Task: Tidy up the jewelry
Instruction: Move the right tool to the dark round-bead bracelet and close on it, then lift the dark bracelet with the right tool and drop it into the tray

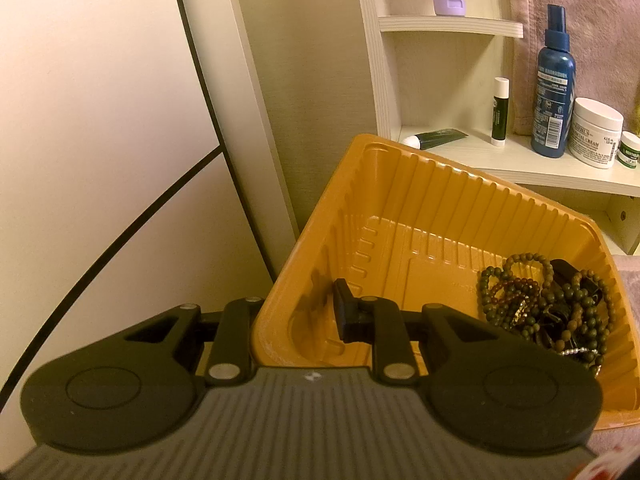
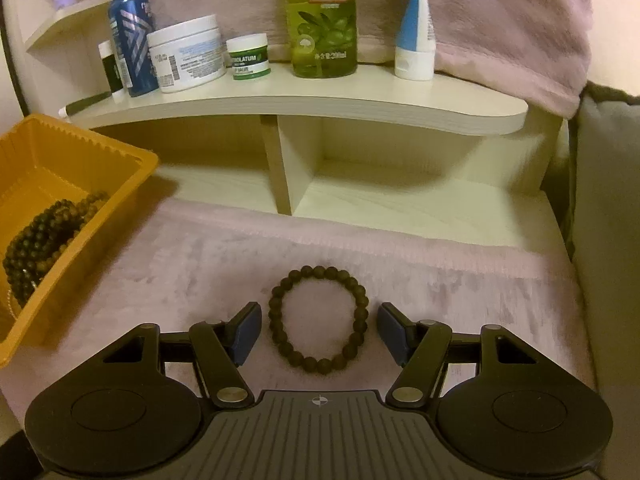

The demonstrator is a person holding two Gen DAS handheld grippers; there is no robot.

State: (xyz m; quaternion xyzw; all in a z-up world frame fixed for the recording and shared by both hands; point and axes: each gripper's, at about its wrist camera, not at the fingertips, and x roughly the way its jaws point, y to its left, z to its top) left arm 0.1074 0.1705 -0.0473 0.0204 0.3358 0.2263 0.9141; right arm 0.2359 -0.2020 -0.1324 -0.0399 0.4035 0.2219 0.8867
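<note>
1. My left gripper is clamped on the near wall of the orange tray: one finger sits inside the tray, the other outside the wall.
2. In the tray's right corner I see a tangled heap of bead bracelets, green and brown mixed, touching one another.
3. My right gripper has its fingers apart, one on each side of a dark bead bracelet, and neither pad touches it.
4. That bracelet lies flat as a round loop on the pink cloth, well apart from the tray, which shows at the left edge of the right wrist view.
5. Behind the cloth stands a pale shelf with a blue spray bottle, a white jar, a small green jar and an olive bottle.
</note>
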